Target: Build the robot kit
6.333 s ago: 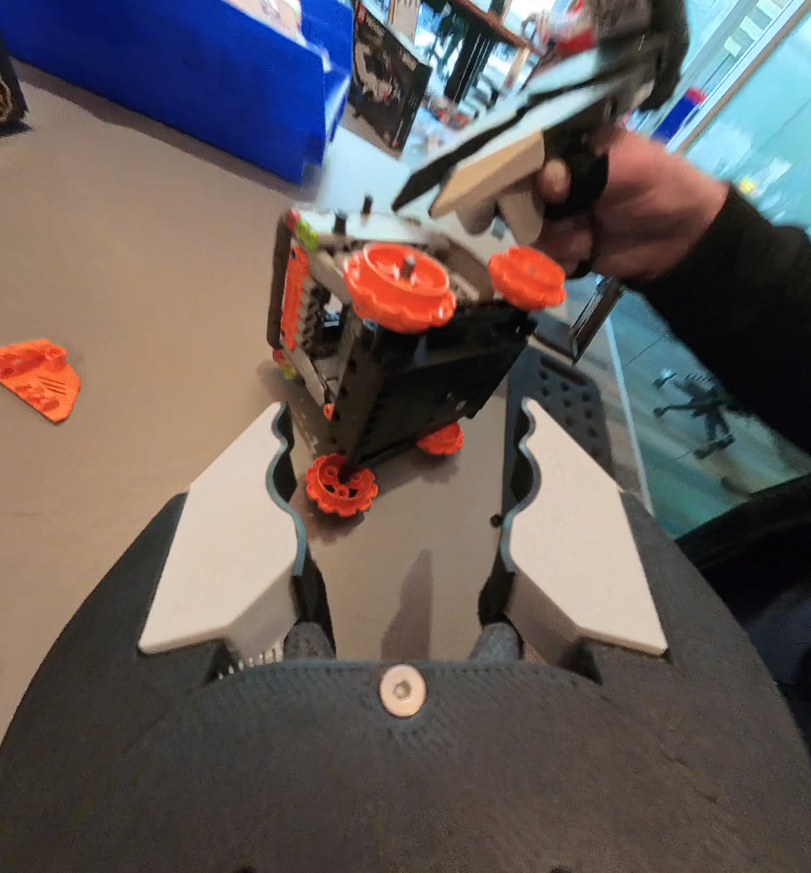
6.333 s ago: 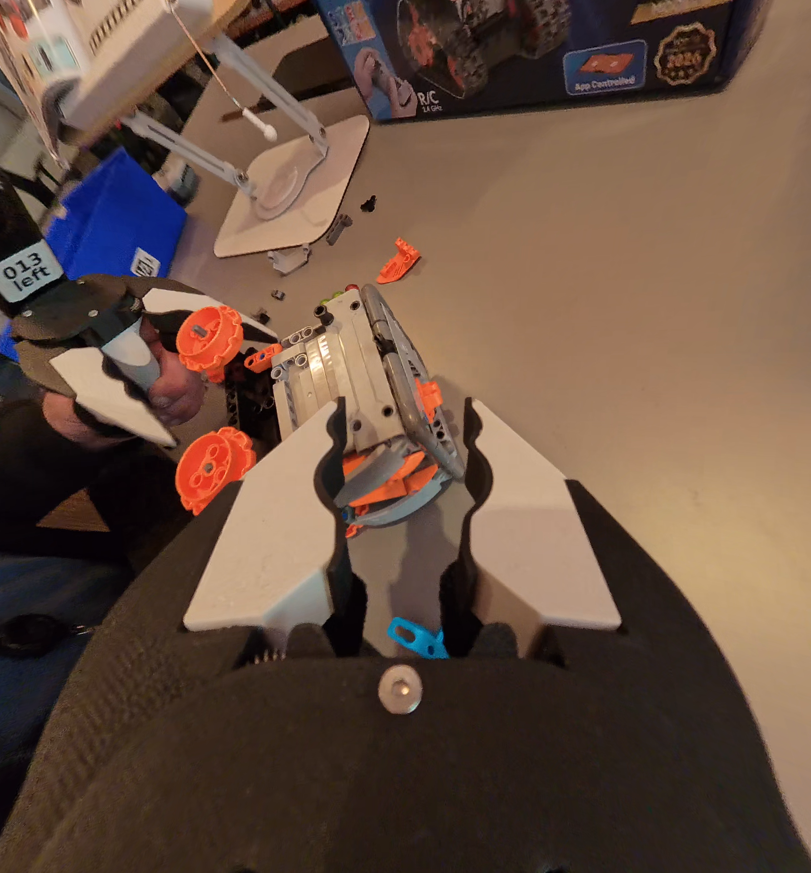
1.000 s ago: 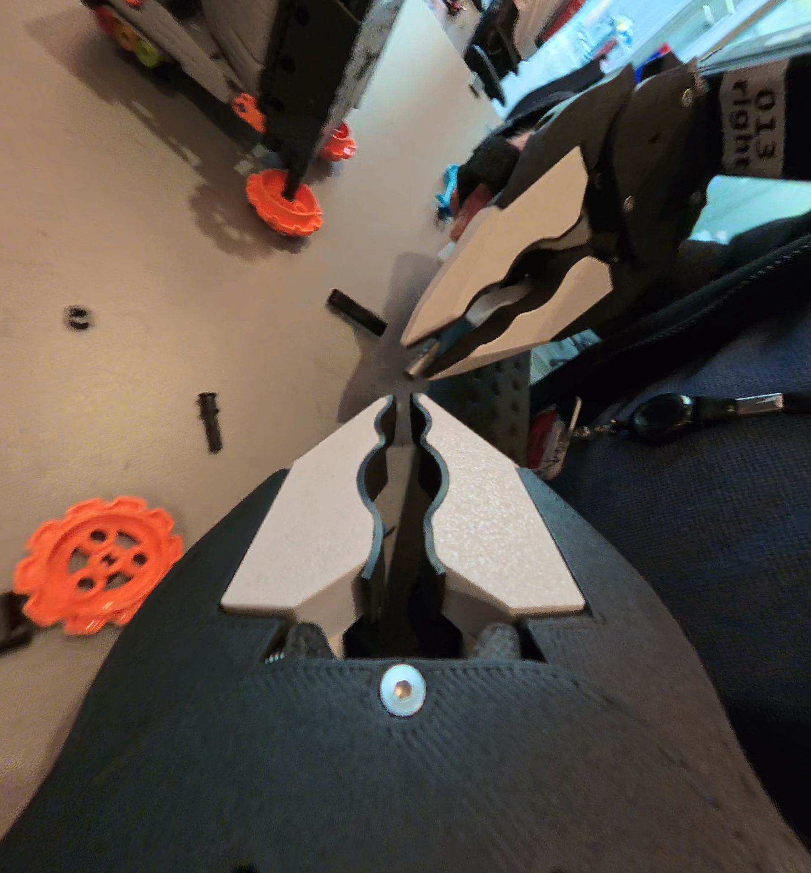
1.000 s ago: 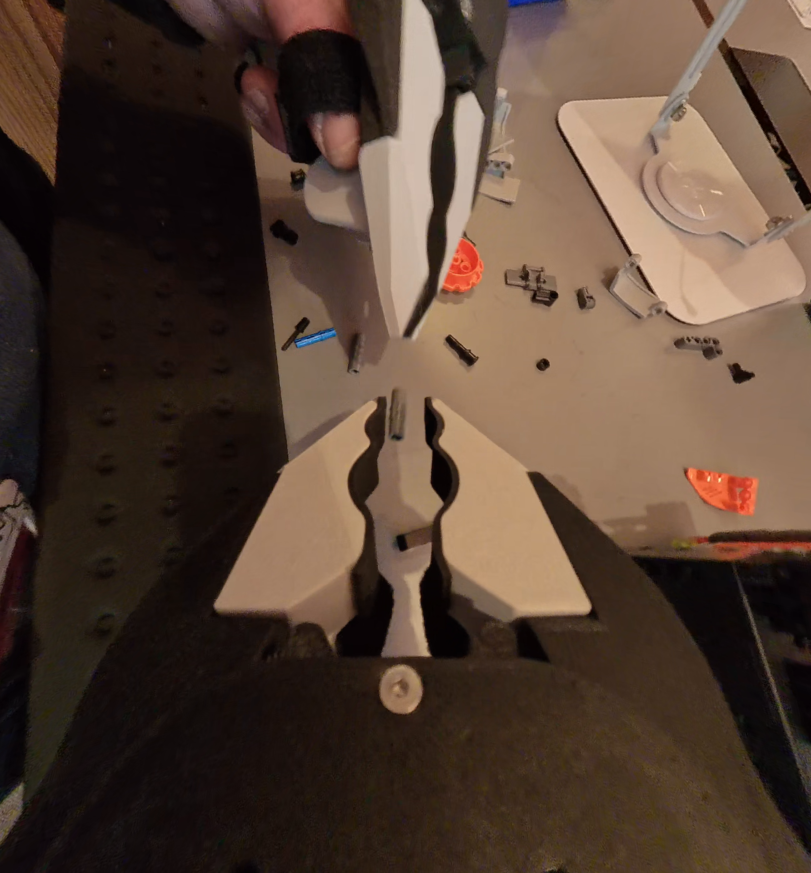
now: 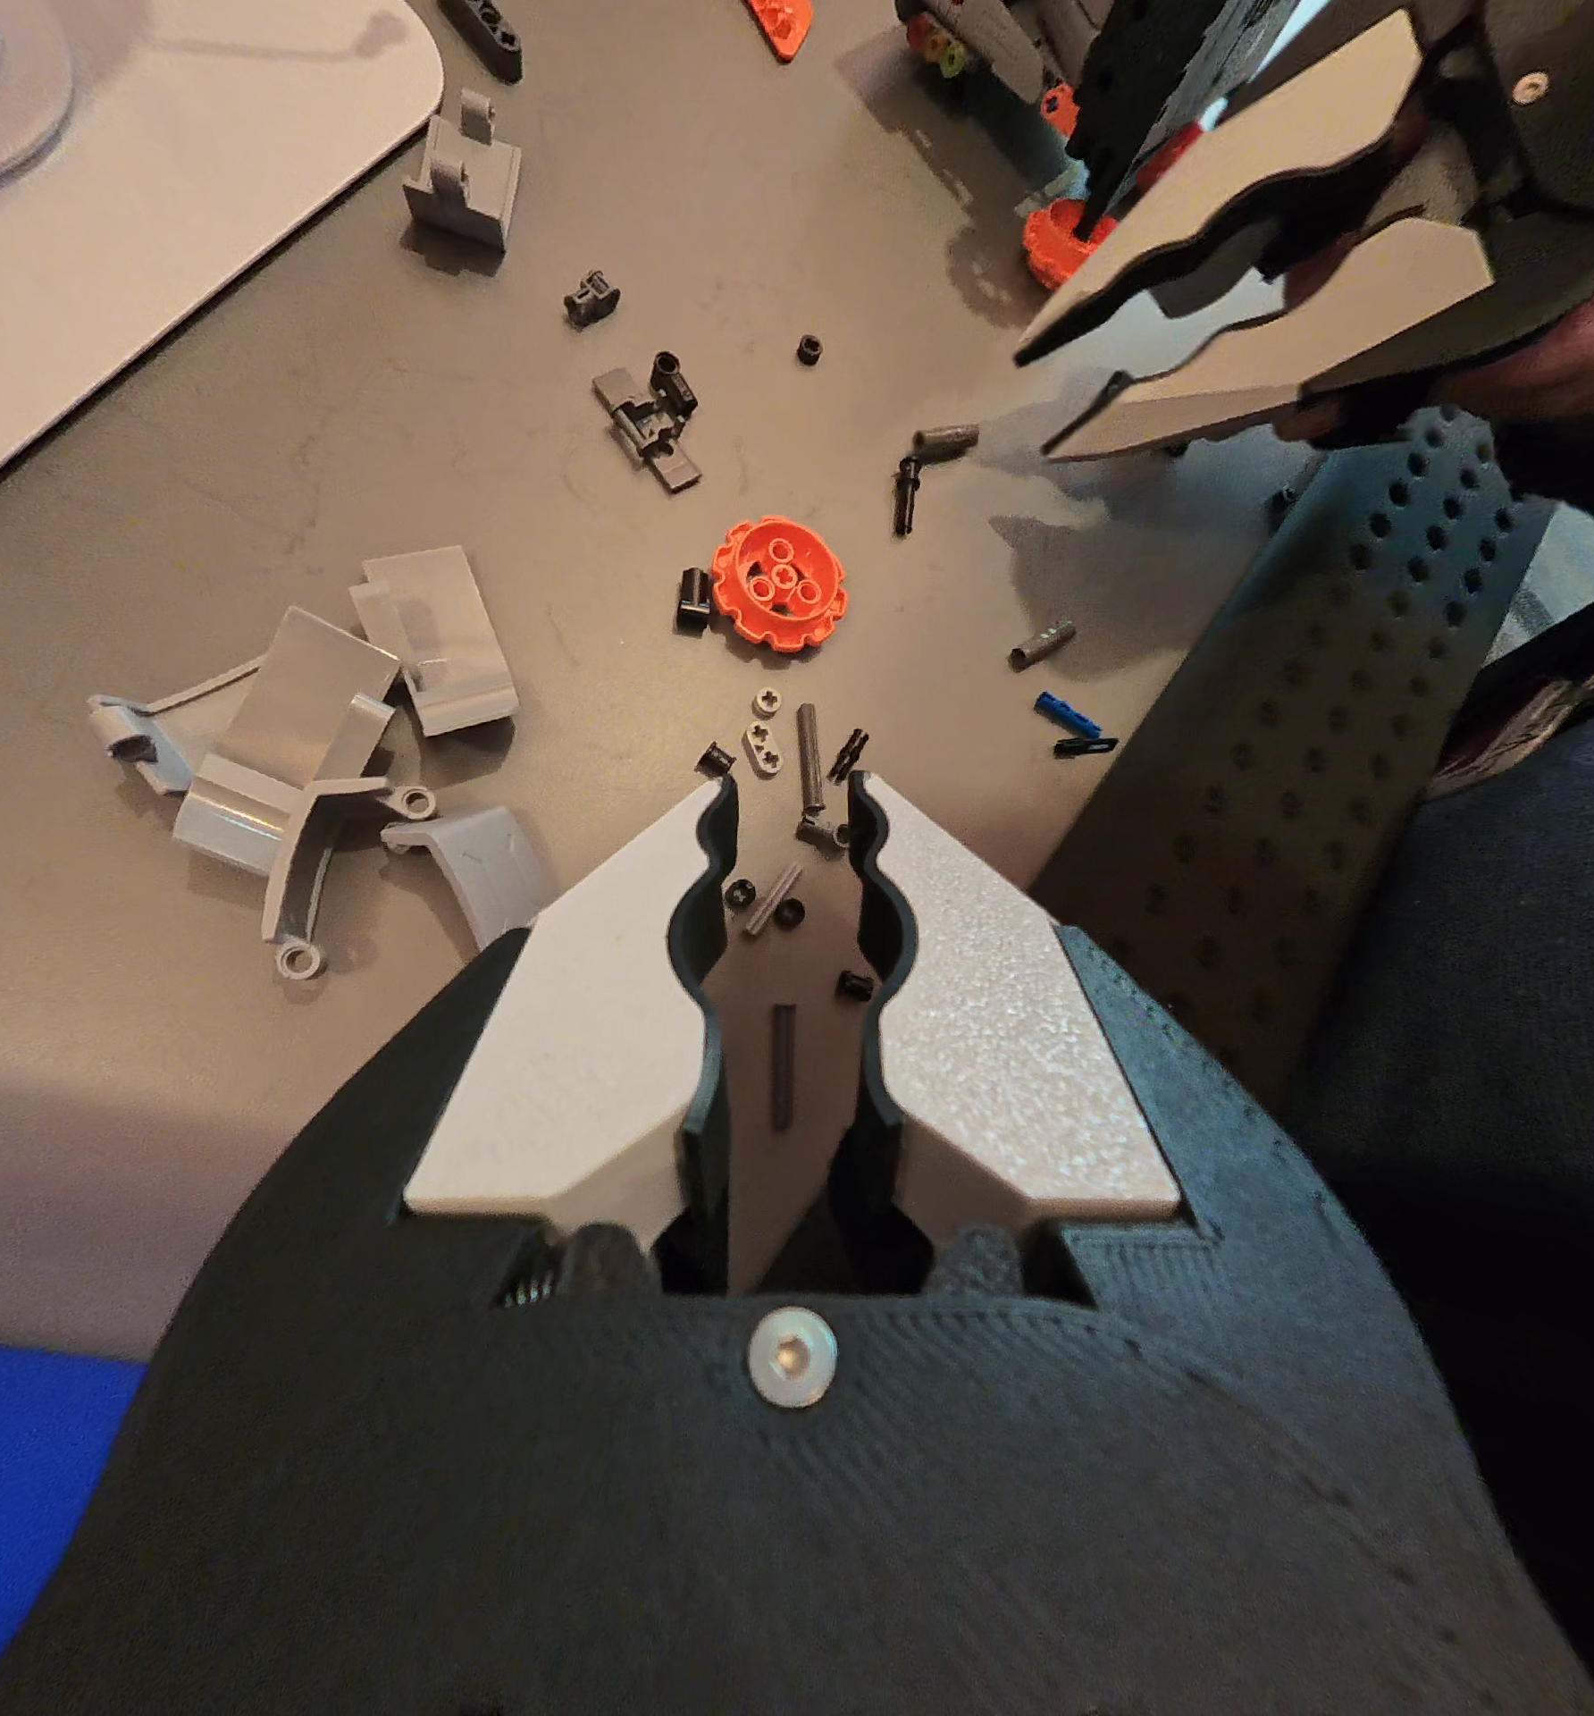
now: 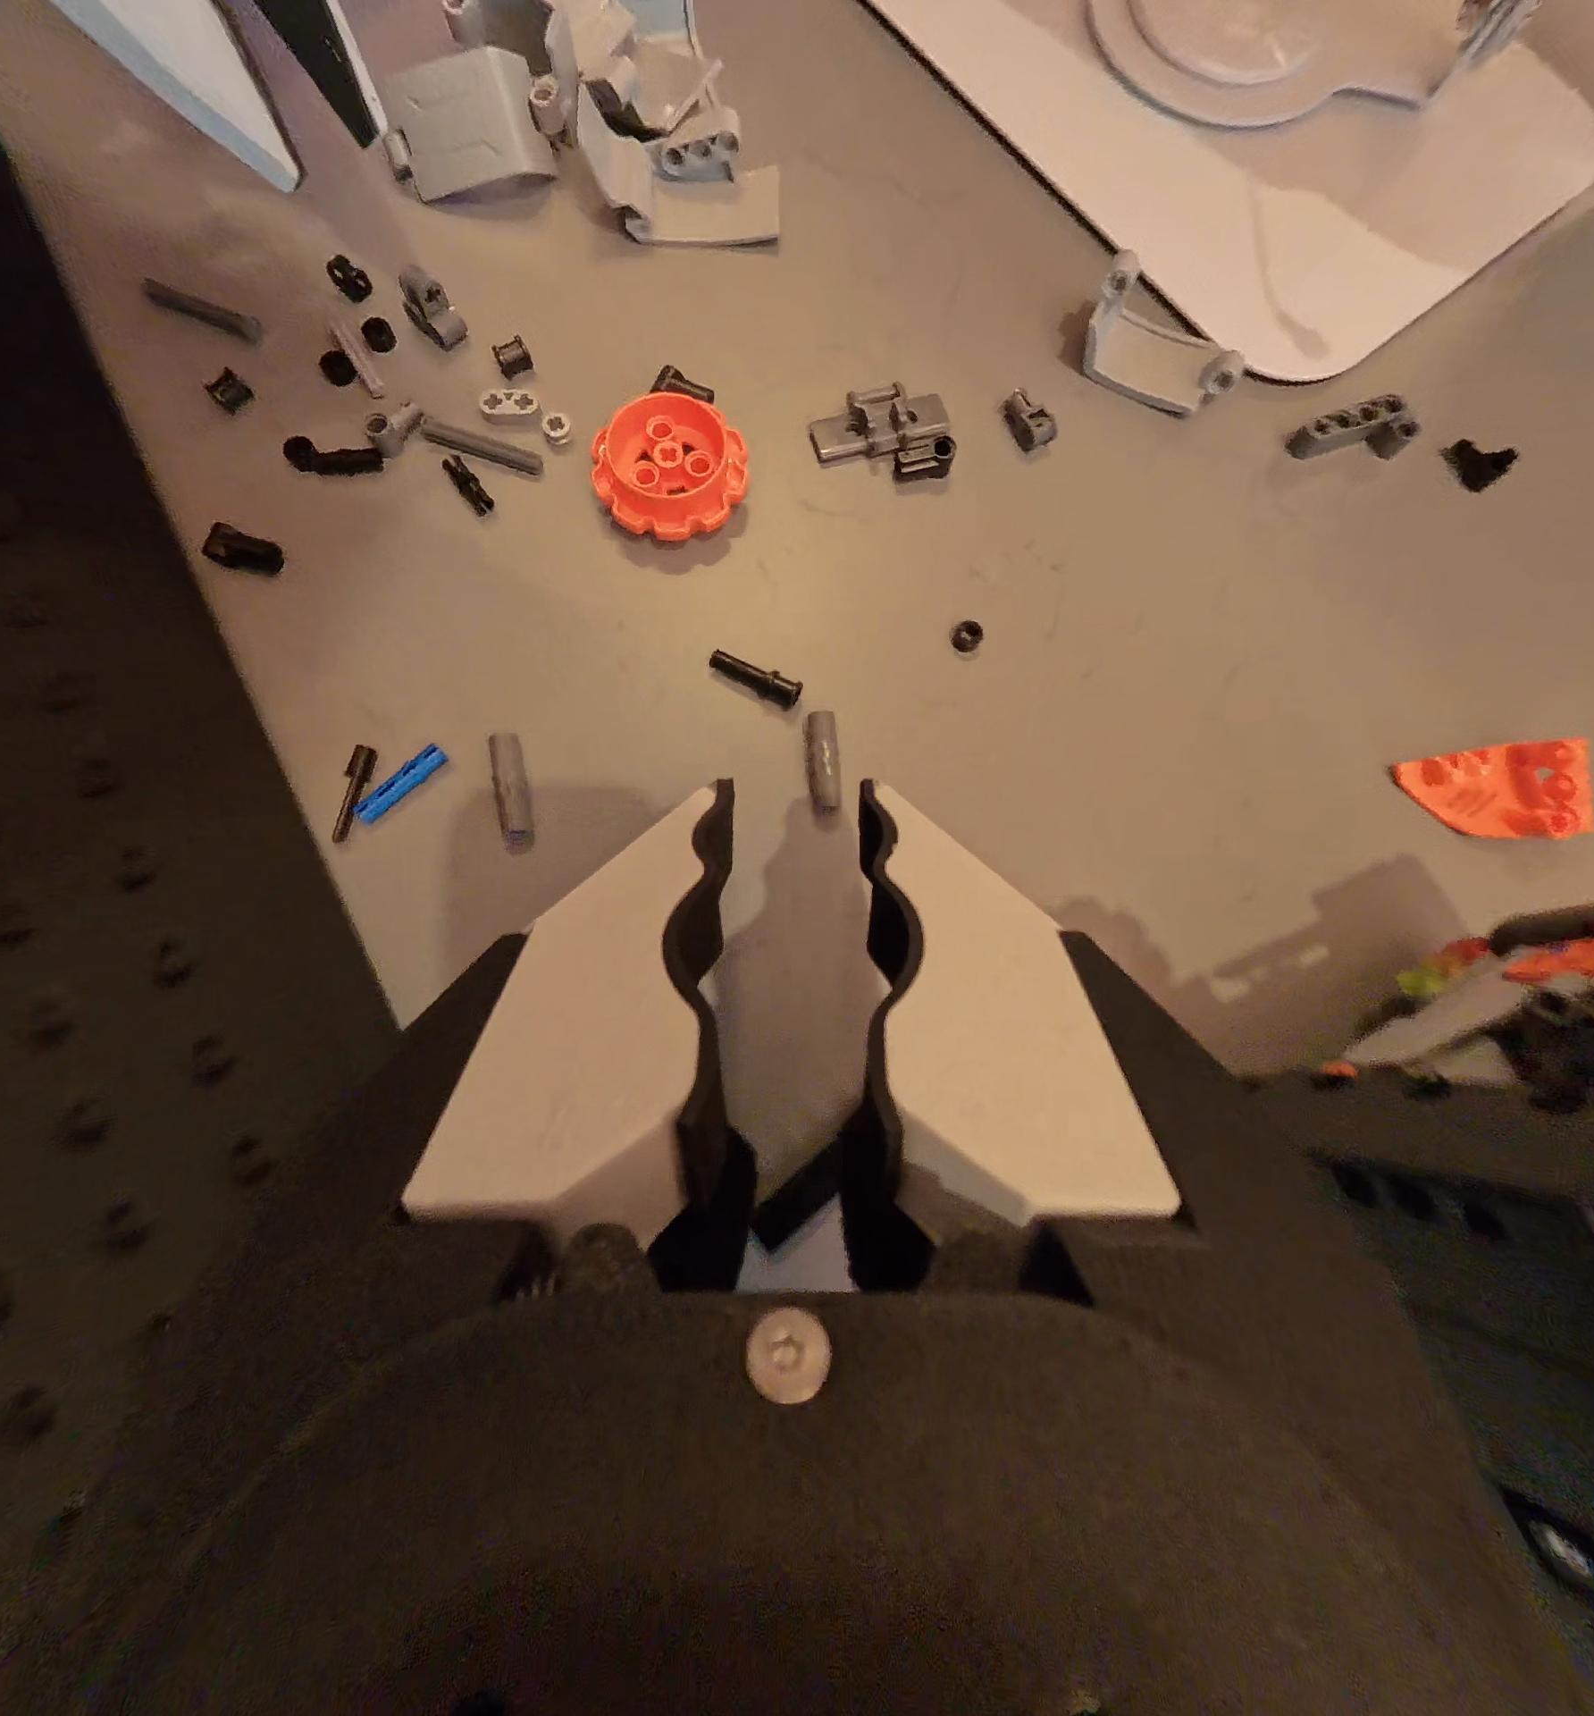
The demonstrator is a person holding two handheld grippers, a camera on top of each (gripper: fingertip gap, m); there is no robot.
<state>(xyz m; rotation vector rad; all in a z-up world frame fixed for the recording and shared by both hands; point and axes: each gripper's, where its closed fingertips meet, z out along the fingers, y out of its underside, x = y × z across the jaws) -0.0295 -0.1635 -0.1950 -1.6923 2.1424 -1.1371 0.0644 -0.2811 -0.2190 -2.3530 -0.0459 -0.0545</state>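
My left gripper (image 5: 793, 785) is open and empty, low over the grey table (image 5: 403, 418), with several small black and grey pins and a dark grey axle (image 5: 782, 1068) lying between and ahead of its fingers. An orange wheel hub (image 5: 777, 592) lies just beyond. My right gripper (image 6: 795, 787) is open and empty; a short grey pin (image 6: 821, 757) lies on the table just off its fingertips. The orange hub (image 6: 670, 464) lies farther ahead. The right gripper also shows in the left wrist view (image 5: 1035, 406), jaws apart, next to that grey pin (image 5: 946, 436).
A pile of grey curved panels (image 5: 311, 743) lies left. A white lamp base (image 6: 1285, 139) is far right. An orange panel (image 6: 1499, 789) and the partly stripped toy vehicle (image 6: 1517, 1003) sit right. A black perforated mat (image 6: 78, 743) borders the table's near edge.
One second ago the left gripper was shut and the right pinched a short grey pin at its tips. Now both are open, apart, and the pin lies on the table.
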